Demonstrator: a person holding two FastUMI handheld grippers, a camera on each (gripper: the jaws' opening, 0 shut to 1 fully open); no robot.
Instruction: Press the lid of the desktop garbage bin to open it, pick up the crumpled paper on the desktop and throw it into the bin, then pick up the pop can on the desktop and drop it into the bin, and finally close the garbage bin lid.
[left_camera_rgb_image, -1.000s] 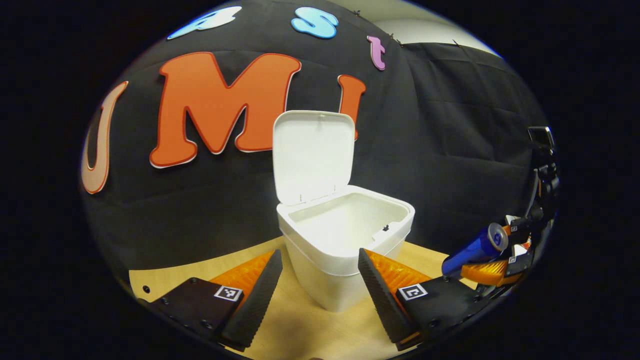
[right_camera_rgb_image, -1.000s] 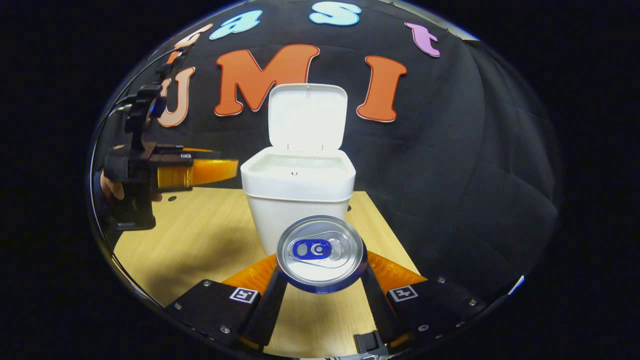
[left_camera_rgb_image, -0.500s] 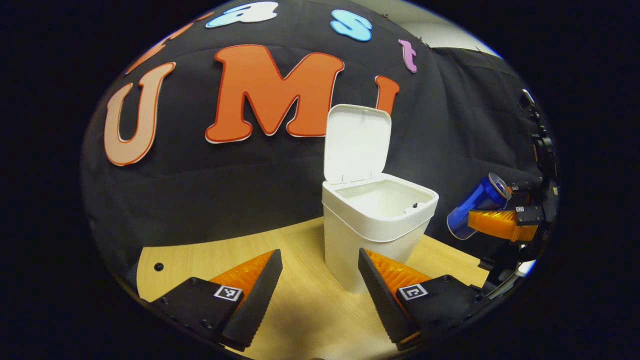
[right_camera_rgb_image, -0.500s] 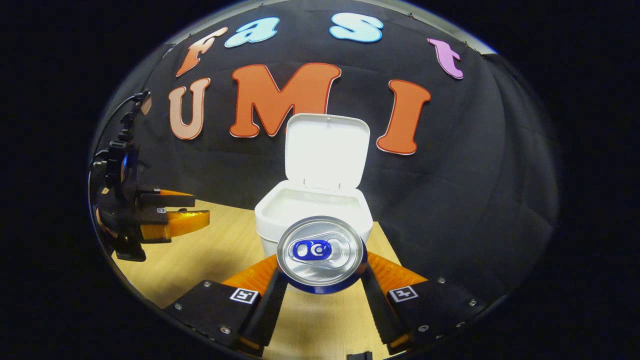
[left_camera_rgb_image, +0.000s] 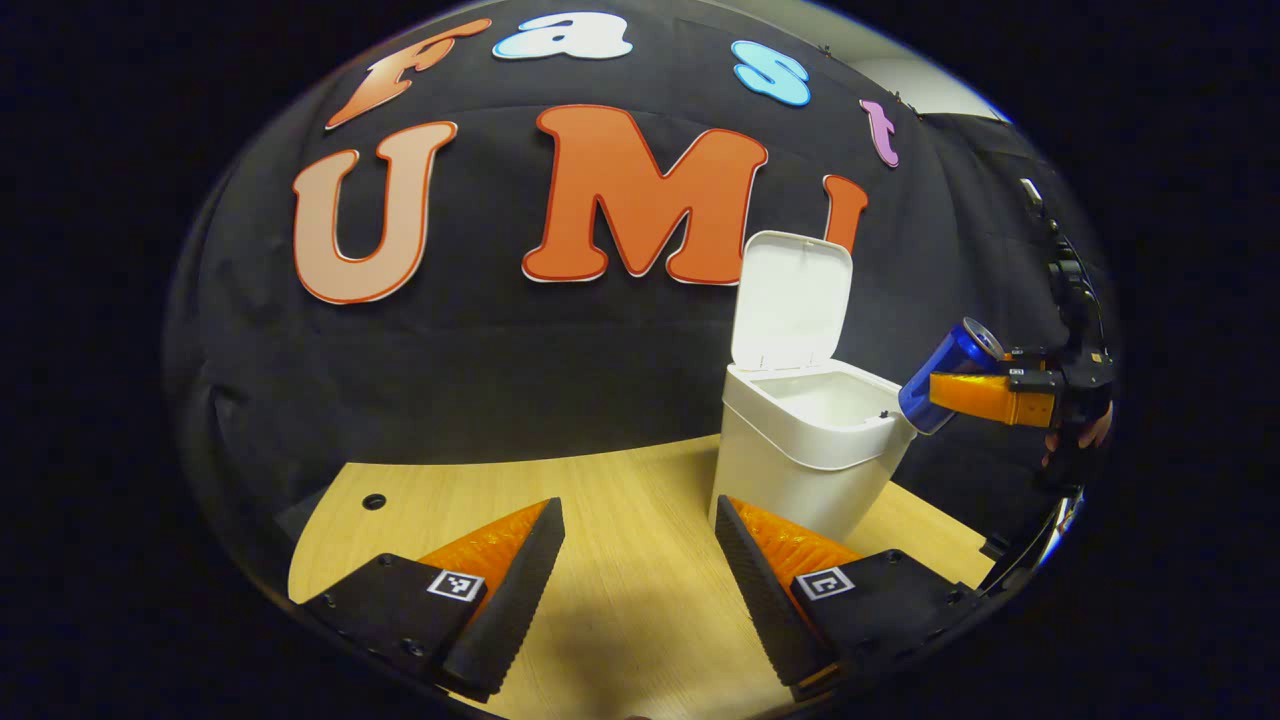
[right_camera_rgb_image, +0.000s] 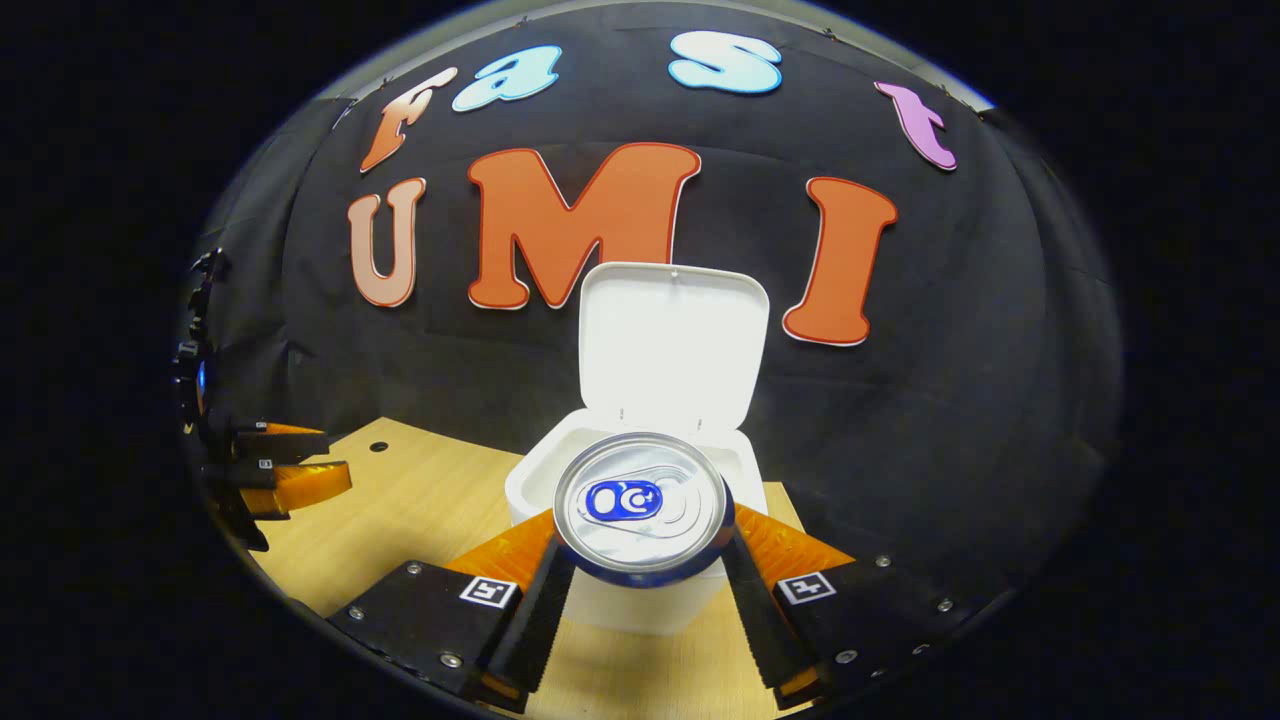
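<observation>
The white desktop bin (left_camera_rgb_image: 800, 450) stands on the wooden table with its lid (left_camera_rgb_image: 790, 300) raised upright. My right gripper (right_camera_rgb_image: 645, 560) is shut on the blue pop can (right_camera_rgb_image: 643, 505), whose silver top faces the camera just in front of the bin's open mouth (right_camera_rgb_image: 560, 470). In the left gripper view that pop can (left_camera_rgb_image: 948, 375) is tilted in the air at the bin's right rim, held by the right gripper (left_camera_rgb_image: 985, 395). My left gripper (left_camera_rgb_image: 640, 560) is open over bare table, well left of the bin. In the right gripper view the left gripper (right_camera_rgb_image: 280, 470) sits at the far left.
The wooden table (left_camera_rgb_image: 620, 500) has a small round hole (left_camera_rgb_image: 374, 501) near its back left corner. The black cloth wall stands close behind the bin. A hand (left_camera_rgb_image: 1085, 435) holds the right gripper at the right edge of the left gripper view.
The right gripper has carried the can up and closer, to the bin's rim. The left gripper has drawn back and to the left, away from the bin.
</observation>
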